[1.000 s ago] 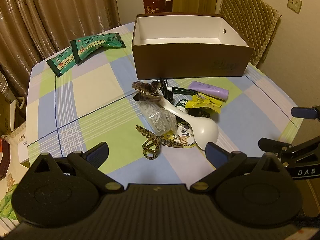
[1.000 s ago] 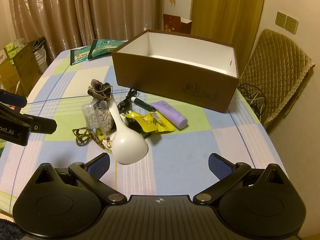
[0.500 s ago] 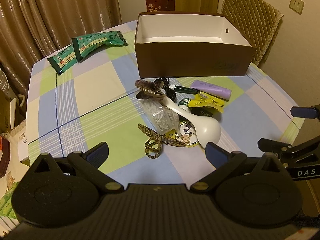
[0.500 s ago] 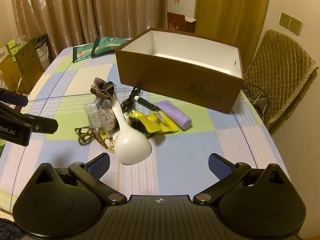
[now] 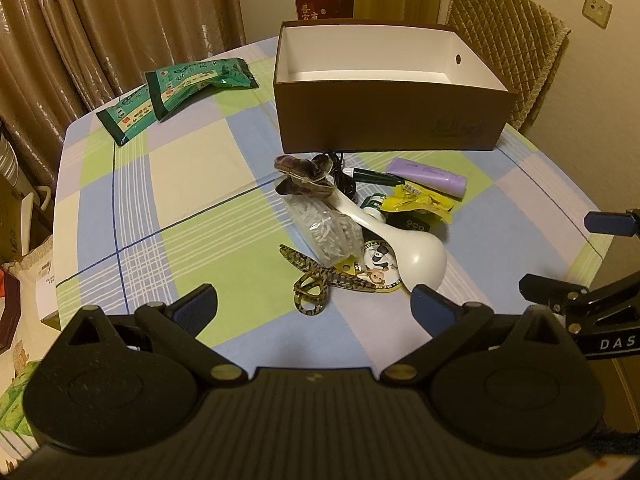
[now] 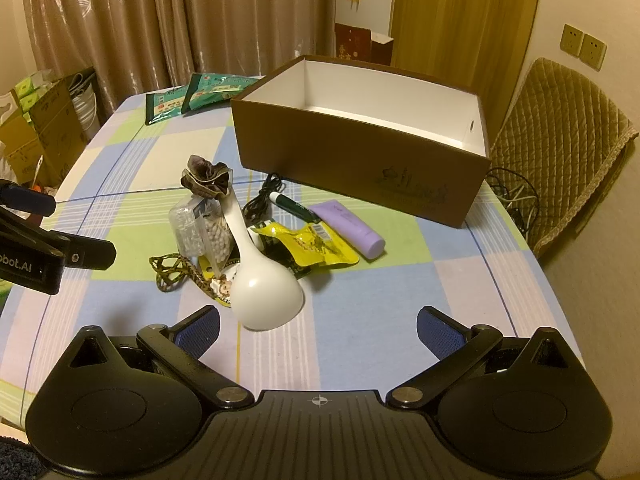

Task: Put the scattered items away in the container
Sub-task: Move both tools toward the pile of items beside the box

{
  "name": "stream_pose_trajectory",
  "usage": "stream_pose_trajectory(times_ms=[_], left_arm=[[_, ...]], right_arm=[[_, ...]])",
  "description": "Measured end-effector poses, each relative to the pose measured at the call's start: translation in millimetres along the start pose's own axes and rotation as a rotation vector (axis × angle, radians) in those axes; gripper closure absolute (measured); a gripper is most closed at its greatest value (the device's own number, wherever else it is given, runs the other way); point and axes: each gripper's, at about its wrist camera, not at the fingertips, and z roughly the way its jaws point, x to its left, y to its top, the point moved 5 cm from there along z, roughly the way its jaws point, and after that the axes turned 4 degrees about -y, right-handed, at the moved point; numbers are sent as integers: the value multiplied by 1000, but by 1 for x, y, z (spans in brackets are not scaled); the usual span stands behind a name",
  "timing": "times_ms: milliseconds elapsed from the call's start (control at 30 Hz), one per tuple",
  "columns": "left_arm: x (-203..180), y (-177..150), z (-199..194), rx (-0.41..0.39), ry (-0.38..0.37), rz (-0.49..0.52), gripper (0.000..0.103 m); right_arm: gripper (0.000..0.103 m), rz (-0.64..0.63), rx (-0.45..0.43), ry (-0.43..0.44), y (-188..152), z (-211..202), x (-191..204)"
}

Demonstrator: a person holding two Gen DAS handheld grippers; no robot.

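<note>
A brown box with a white, empty inside stands at the far side of the checked table; it also shows in the right wrist view. In front of it lies a pile: a white ladle, a purple tube, a yellow packet, a clear bag of white pieces, a dark scrunchie and a patterned lanyard. My left gripper and right gripper are both open and empty, short of the pile.
Two green packets lie at the table's far left. A padded chair stands right of the box. Cardboard boxes stand on the floor at the left. Curtains hang behind the table.
Both grippers have drawn back slightly and risen; the pile and box sit a little farther up in view. Nothing on the table has moved.
</note>
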Motion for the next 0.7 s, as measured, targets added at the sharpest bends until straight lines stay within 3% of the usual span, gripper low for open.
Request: stream_pose_trajectory(times_ms=[700], left_arm=[[1,6,10,21,10,-9,1]], right_arm=[[2,0,8,36,8,12,-3]])
